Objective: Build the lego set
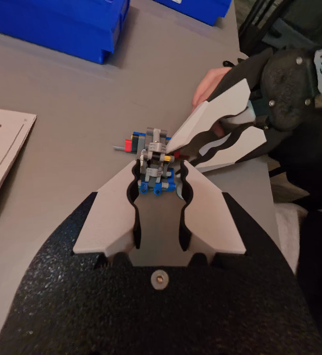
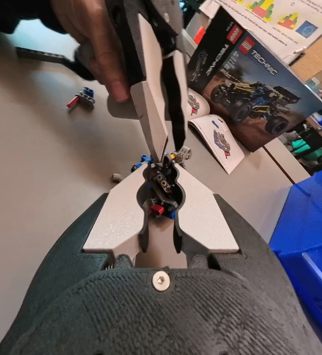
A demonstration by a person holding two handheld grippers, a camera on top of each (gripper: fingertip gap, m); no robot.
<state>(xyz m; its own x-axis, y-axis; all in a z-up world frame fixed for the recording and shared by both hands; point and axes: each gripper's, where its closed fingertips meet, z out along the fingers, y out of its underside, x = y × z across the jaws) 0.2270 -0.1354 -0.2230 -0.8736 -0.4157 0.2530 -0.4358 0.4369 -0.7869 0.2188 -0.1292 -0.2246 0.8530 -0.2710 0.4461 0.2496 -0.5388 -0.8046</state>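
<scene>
The brick model (image 1: pixel 156 169) stands on the grey worktop (image 1: pixel 79 105), in the middle, with both tools at it. The right gripper (image 2: pixel 160 167) comes in from the right. Its fingers are clamped on the model's dark core, which fills the hollow between the wavy pads, with a red piece at the near end. The left gripper (image 1: pixel 159 163) has its fingers apart around the model's blue-and-grey end. The left pad lies against the model's side, while a strip of worktop shows between the right pad and the blue beam, so this one is not gripping.

The model is many small clipped-together pieces, with thin pins and a yellow axle sticking out. Handling it well likely means keeping the right grip even and on the solid beams. The left fingers are better squared to flat faces than to protruding pins, and twisting between the two tools is best avoided, since pieces could pop apart.

The worktop is plain and matte. On it lie an open instruction booklet (image 2: pixel 219 142) and the set's box (image 2: pixel 252 86) beyond it. Far to the left sits a small loose sub-assembly (image 2: pixel 83 97), and a tiny grey piece (image 2: pixel 116 177) lies just beside the right fingers. Blue bins (image 1: pixel 60 28) line the far edge. A printed sheet (image 2: pixel 271 15) leans behind the box.
</scene>
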